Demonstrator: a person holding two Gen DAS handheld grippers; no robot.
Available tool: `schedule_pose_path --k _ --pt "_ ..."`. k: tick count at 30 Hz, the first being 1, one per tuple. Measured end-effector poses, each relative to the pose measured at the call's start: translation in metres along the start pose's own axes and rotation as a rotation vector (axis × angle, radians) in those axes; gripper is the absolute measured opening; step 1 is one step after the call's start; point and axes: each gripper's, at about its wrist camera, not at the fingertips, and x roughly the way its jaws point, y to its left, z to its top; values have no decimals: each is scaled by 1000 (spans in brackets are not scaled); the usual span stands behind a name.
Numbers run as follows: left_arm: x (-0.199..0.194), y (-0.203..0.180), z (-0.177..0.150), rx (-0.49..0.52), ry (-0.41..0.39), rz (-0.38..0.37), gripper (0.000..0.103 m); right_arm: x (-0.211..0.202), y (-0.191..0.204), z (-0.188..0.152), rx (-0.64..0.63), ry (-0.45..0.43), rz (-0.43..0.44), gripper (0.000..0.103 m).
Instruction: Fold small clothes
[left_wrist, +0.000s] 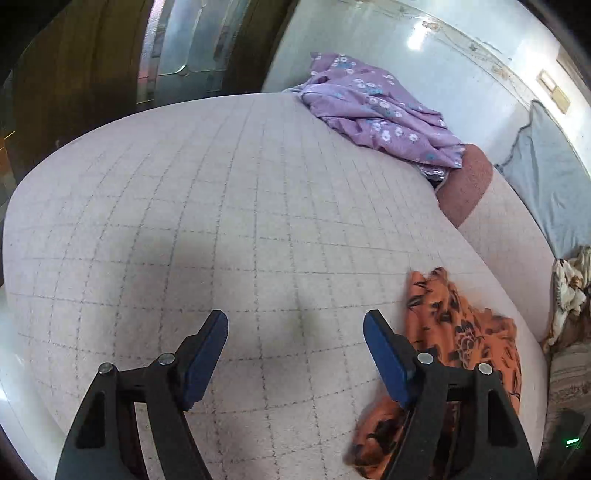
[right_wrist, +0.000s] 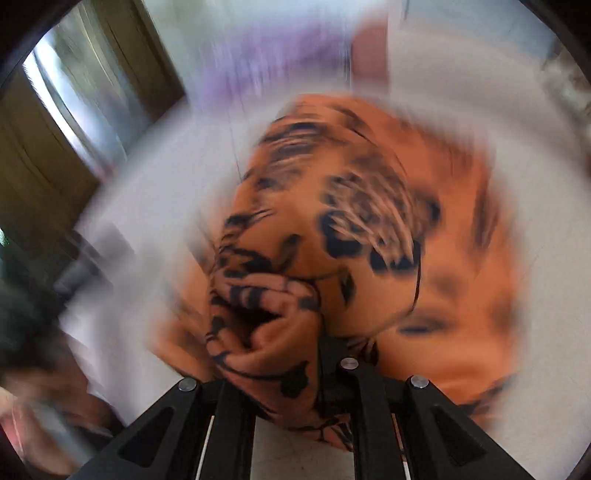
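Note:
An orange garment with a black flower print lies bunched on the pale checked bed cover, at the lower right of the left wrist view. My left gripper is open and empty just left of it, jaws wide apart above the cover. In the right wrist view the same orange garment fills the middle, blurred by motion. My right gripper is shut on a bunch of this cloth, and its fingertips are hidden by the fabric.
A purple flowered cloth lies crumpled at the far side of the bed. A blue-grey pillow leans on the wall at right. A cream and brown cloth sits at the right edge. A dark wooden door stands at far left.

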Motion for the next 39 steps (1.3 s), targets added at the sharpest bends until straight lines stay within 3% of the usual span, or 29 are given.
schedule_pose_path --k 2,4,9,13,21,25,28,31,33,37,39 --pt "-8 -4 2 32 -36 -38 76 -8 4 1 20 -59 -15 11" --pt "-17 -10 5 51 -62 -70 76 -19 6 7 5 -46 -10 11" --pt "-36 -16 0 105 -78 -250 76 -15 -7 15 83 -30 63 11" --pt "-33 -28 -9 138 23 -417 76 -17 -20 10 119 -54 107 13" --pt "-25 -51 -21 184 100 -501 76 -25 -40 -3 161 -85 215 13" --pt "-22 -65 -14 133 188 -646 76 -31 -36 -13 67 -122 219 15" --pt "-10 -89 -14 180 275 -653 77 -25 -37 -25 60 -137 224 19" --pt "9 -110 -17 216 356 -596 77 -39 -41 -39 50 -180 272 35" --pt "17 -116 -19 228 370 -567 77 -51 -42 -53 44 -203 308 61" --pt "27 -120 -23 231 415 -520 76 -82 -58 -78 64 -264 327 67" --pt "30 -123 -24 260 426 -484 37 -94 -76 -88 113 -290 351 67"
